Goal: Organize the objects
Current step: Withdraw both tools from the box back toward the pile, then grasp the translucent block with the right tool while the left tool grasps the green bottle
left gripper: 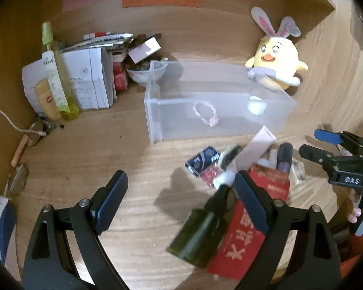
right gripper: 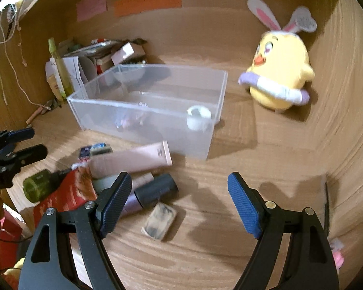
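Left gripper: the left gripper (left gripper: 180, 191) is pointing down at the desk with its jaws wide apart and nothing between them. One finger is sitting in front of the pile, most likely getting ready to pick something.

Right gripper: the right gripper (right gripper: 180, 201) is also standing wide apart and is holding nothing. It is hanging over bare wood just in front of the clear bin, on the right of the pile.

Clear bin: the clear plastic bin (right gripper: 142, 117) is sitting in the middle of the desk with its top open, probably so things can be dropped in from above.

Inside the bin: a small white cup (right gripper: 198, 117) is lying in the right corner, and a pink beaded bracelet (left gripper: 205, 114) is lying on the floor of it. These look already put away.

Pile in front of the bin: a pink tube (right gripper: 130, 159) is lying just beside the front wall of the bin. A dark green bottle (right gripper: 37, 184), a red packet (left gripper: 249, 229), a dark capped bottle (right gripper: 155, 191) and a small grey bar (right gripper: 159, 221) are lying near it. They are waiting to go in.

Right of the bin: a yellow chick plush (right gripper: 282, 72) is standing upright, well apart from the pile.

Left of the bin: a tall yellow-green spray bottle (left gripper: 56, 77) is standing by some white booklets (left gripper: 89, 77).

Job so far: I think it is only partly done.
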Action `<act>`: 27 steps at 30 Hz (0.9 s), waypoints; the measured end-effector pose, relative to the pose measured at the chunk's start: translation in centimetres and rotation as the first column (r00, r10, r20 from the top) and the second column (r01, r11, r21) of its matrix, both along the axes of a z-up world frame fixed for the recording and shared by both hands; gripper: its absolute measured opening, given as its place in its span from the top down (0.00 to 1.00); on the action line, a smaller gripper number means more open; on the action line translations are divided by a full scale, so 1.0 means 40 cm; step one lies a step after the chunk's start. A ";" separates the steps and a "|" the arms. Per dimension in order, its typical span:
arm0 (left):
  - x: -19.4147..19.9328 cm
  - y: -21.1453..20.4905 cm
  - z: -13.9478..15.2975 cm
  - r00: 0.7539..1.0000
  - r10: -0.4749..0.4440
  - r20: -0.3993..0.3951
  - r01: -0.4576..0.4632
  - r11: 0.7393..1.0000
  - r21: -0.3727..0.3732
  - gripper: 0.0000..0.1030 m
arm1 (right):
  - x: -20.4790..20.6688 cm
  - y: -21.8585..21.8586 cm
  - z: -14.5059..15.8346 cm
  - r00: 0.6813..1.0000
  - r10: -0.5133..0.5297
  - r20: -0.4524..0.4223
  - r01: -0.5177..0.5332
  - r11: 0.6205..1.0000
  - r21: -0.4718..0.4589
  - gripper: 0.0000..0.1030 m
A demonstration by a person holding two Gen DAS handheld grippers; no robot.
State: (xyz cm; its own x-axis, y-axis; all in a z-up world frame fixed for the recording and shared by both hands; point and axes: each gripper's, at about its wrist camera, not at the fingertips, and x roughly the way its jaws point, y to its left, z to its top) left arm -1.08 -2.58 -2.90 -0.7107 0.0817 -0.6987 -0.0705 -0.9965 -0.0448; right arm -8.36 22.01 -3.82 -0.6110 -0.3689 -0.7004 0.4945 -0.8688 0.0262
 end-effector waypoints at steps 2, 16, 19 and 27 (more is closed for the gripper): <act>0.007 0.000 -0.009 1.000 0.002 0.008 -0.002 1.000 0.001 0.12 | -0.002 0.003 -0.024 1.000 -0.009 0.029 0.009 1.000 0.005 0.23; 0.042 -0.017 -0.080 0.997 -0.019 0.077 0.013 0.996 0.083 0.20 | 0.026 0.000 -0.096 0.993 -0.007 0.115 0.005 1.000 0.013 0.45; 0.045 -0.023 -0.087 0.996 -0.025 0.084 0.016 0.994 0.104 0.26 | 0.034 -0.007 -0.096 0.995 -0.001 0.099 -0.002 0.999 0.035 0.54; 0.044 -0.037 -0.101 0.997 -0.001 0.081 -0.009 0.992 0.125 0.39 | 0.047 -0.022 -0.095 0.996 0.017 0.088 -0.019 0.999 0.029 0.71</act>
State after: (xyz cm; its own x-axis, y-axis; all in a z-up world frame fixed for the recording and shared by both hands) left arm 0.67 -4.07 -6.95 -0.6530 0.1693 -0.7382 -0.0573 -0.9830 -0.1747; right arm -6.49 21.12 -7.63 -0.5401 -0.3578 -0.7618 0.5071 -0.8607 0.0448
